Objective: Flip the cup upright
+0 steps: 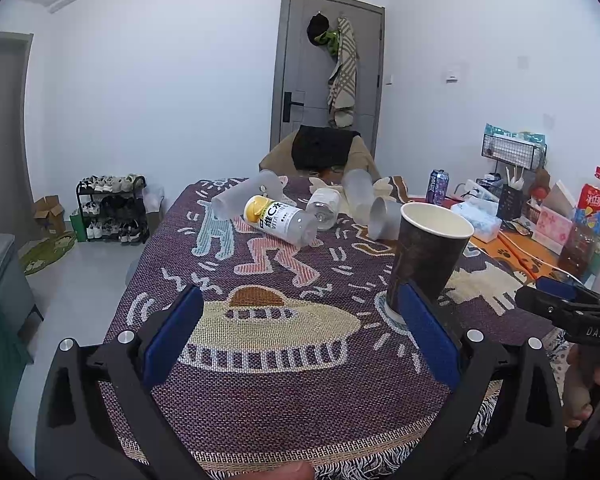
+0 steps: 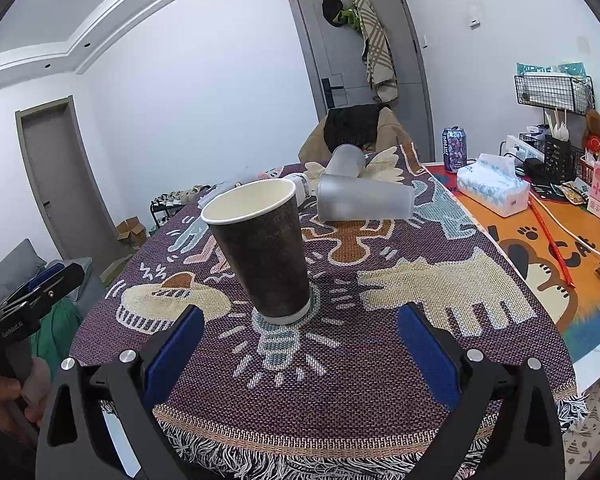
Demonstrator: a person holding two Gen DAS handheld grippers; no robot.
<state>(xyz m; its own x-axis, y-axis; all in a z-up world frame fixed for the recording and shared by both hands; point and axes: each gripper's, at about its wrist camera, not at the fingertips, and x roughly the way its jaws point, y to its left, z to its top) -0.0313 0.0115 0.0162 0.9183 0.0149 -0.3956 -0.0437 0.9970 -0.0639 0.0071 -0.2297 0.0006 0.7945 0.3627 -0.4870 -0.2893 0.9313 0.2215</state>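
Observation:
A dark brown paper cup (image 1: pixel 428 256) with a white inside stands upright, mouth up, on the patterned purple cloth (image 1: pixel 284 360). In the right wrist view the cup (image 2: pixel 264 248) stands just ahead of my right gripper (image 2: pixel 300 316), which is open and empty, its blue pads well apart and short of the cup. My left gripper (image 1: pixel 300 312) is open and empty, to the left of the cup; its right pad (image 1: pixel 428 332) overlaps the cup's base in view. Each gripper also shows at the edge of the other's view.
Frosted plastic cups (image 2: pixel 360 200) lie on their sides at the far end of the table, with a yellow-capped bottle (image 1: pixel 280 220) and another small bottle (image 1: pixel 324 206). A tissue pack (image 2: pixel 492 188), a can (image 2: pixel 454 148) and wire racks stand on the orange mat to the right.

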